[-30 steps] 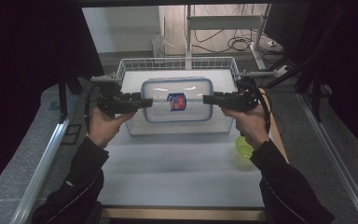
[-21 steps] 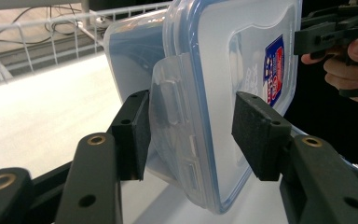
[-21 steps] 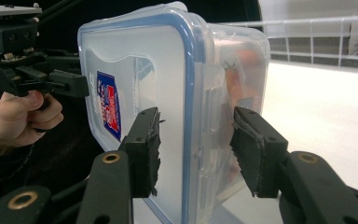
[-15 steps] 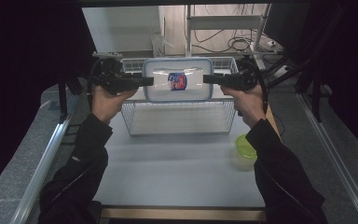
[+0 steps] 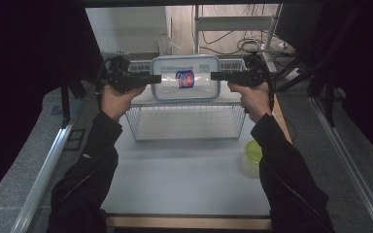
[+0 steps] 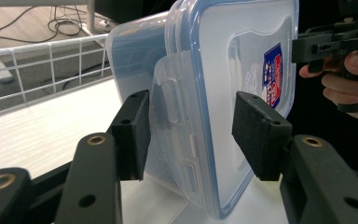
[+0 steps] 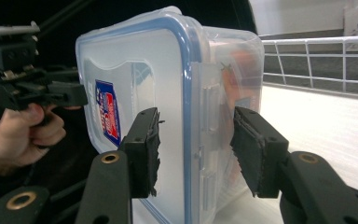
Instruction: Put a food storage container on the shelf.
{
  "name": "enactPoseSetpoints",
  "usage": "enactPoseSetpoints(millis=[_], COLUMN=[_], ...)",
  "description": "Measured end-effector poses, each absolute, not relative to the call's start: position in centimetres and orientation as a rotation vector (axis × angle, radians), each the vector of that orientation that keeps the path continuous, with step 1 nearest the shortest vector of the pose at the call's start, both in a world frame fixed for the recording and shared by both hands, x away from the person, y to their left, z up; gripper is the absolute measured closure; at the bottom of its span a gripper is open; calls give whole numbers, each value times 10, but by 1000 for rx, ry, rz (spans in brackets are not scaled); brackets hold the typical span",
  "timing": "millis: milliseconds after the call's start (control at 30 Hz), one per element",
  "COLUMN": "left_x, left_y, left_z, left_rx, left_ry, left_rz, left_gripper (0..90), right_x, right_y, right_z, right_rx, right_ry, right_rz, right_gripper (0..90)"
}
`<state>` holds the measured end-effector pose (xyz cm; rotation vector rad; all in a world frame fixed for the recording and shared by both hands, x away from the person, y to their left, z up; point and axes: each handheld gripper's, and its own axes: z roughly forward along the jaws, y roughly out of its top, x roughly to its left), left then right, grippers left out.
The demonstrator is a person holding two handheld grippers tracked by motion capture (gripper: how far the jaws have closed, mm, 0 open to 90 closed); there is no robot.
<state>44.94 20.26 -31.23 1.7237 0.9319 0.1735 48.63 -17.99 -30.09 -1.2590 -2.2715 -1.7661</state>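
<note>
Both forearms are stretched toward twelve o'clock; the left gripper (image 5: 148, 78) and right gripper (image 5: 219, 75) are parted, jaws bracketing the ends of the container (image 5: 185, 77) above the wire basket (image 5: 184, 121). A red-and-blue label (image 5: 185, 79) is seen on the lid; its writing cannot be read.

Clear container (image 5: 185, 77) with blue-rimmed lid, blue-and-red label (image 5: 185, 79), white wire basket (image 5: 184, 121) below the container, yellow-green bowl (image 5: 254, 151), black sleeves (image 5: 90, 160)
</note>
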Motion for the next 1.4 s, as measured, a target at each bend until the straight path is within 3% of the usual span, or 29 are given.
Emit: enactPoseSetpoints(millis=[333, 500, 1033, 1400], left_x=[444, 442, 441, 451], left_y=[200, 194, 195, 190], left_z=[-316, -319, -321, -323], left_rx=[1747, 1770, 1789, 1792], left_ry=[886, 887, 888, 929], left_rz=[257, 308, 322, 299], left_gripper=[450, 381, 339, 226], right_x=[488, 485, 481, 480], right_y=[-180, -179, -175, -170], right_z=[-302, -306, -313, -317], right_rx=[-1257, -1229, -1228, -1235], right_ry=[-2282, -2304, -2373, -2404], right_rz=[-1779, -1797, -1773, -1759], right_gripper=[506, 498, 489, 487])
